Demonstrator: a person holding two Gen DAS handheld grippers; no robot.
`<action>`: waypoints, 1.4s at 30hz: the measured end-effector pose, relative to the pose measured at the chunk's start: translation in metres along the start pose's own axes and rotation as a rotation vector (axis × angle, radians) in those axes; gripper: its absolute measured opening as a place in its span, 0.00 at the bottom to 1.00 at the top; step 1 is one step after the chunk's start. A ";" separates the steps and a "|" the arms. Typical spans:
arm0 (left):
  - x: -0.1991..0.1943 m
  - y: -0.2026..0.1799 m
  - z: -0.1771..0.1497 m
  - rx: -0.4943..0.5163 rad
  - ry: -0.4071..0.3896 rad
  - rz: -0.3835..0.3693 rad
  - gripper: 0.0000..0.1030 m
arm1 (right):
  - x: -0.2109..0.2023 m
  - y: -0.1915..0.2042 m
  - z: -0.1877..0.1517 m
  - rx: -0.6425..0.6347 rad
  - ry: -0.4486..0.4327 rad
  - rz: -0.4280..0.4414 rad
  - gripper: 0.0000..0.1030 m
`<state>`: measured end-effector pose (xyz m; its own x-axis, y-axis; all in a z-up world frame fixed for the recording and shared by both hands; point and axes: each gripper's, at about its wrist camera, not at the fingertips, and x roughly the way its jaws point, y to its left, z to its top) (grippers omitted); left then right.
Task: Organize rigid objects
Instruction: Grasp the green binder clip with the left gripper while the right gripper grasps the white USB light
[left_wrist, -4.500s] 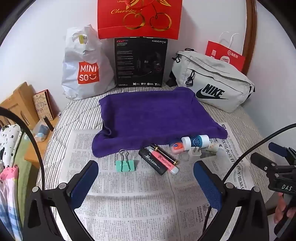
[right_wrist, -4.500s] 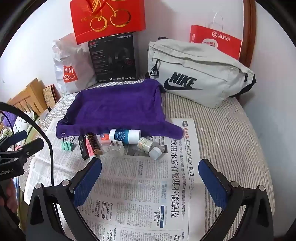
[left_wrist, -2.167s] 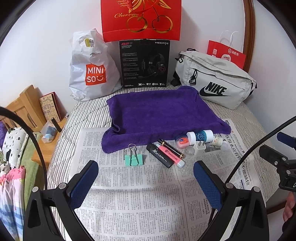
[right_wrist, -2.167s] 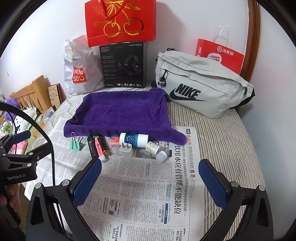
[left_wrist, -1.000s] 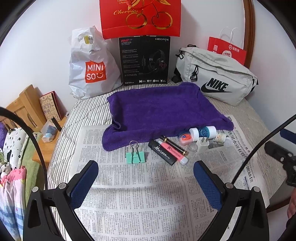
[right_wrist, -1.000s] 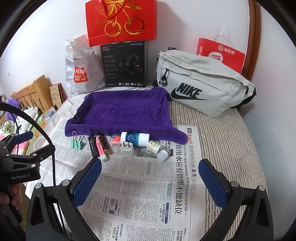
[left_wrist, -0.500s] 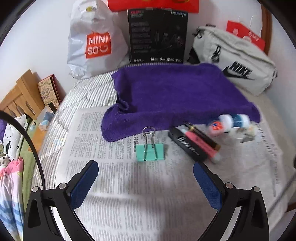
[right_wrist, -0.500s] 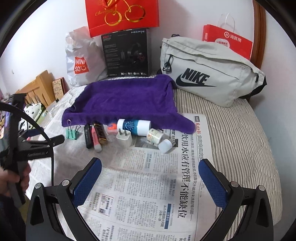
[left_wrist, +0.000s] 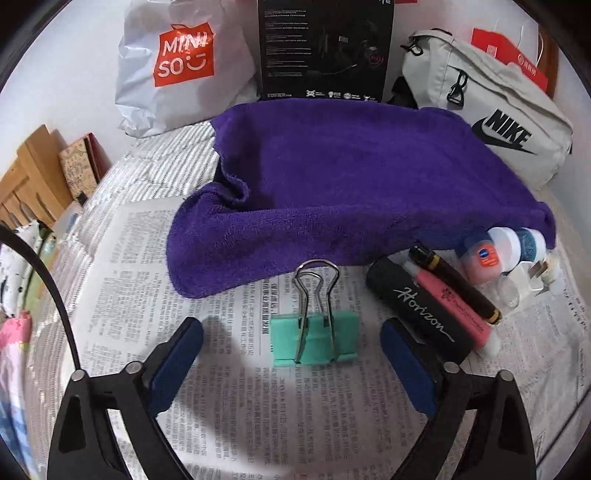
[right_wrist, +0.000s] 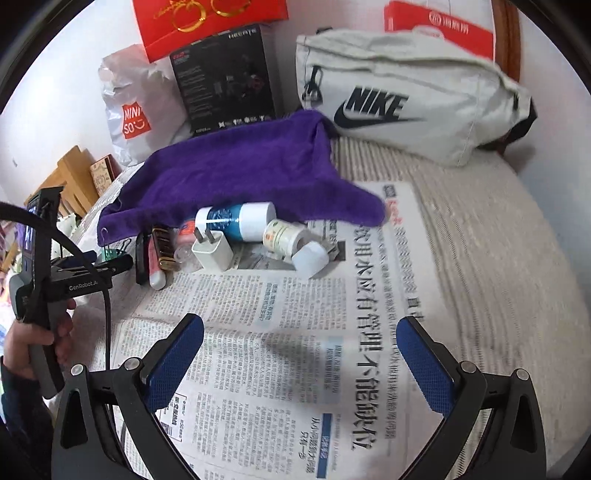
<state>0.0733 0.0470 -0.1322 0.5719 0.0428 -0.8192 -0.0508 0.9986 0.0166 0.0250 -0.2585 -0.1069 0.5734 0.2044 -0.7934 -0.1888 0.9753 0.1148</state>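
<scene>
While its jaws are closing, the left tool (left_wrist: 291, 345) straddles the mint-green metal binder clip (left_wrist: 314, 339) lying on the newspaper (left_wrist: 229, 413), pads apparently not yet touching. Light, stiff, slippery: pinch its flat sides. The right tool (right_wrist: 300, 354) gapes empty.

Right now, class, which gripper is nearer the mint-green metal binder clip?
Left. The left gripper straddles the binder clip, jaws closing but not touching. The right gripper hangs over bare newspaper, well aside.

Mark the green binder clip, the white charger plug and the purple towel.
green binder clip (left_wrist: 314, 341), left wrist view, green body.
white charger plug (right_wrist: 213, 252), right wrist view, top face.
purple towel (left_wrist: 351, 173), left wrist view, flat middle.
</scene>
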 end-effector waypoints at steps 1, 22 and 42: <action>-0.001 0.000 -0.001 0.008 -0.008 -0.005 0.89 | 0.003 0.000 0.000 -0.003 0.001 -0.004 1.00; -0.010 -0.003 -0.007 0.028 -0.069 -0.035 0.39 | 0.053 -0.008 0.029 -0.093 0.029 -0.078 0.89; -0.010 -0.002 -0.007 0.027 -0.069 -0.035 0.39 | 0.058 -0.011 0.036 -0.130 0.040 -0.013 0.36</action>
<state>0.0617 0.0441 -0.1281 0.6278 0.0086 -0.7783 -0.0077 1.0000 0.0048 0.0889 -0.2544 -0.1328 0.5449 0.1854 -0.8178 -0.2841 0.9584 0.0279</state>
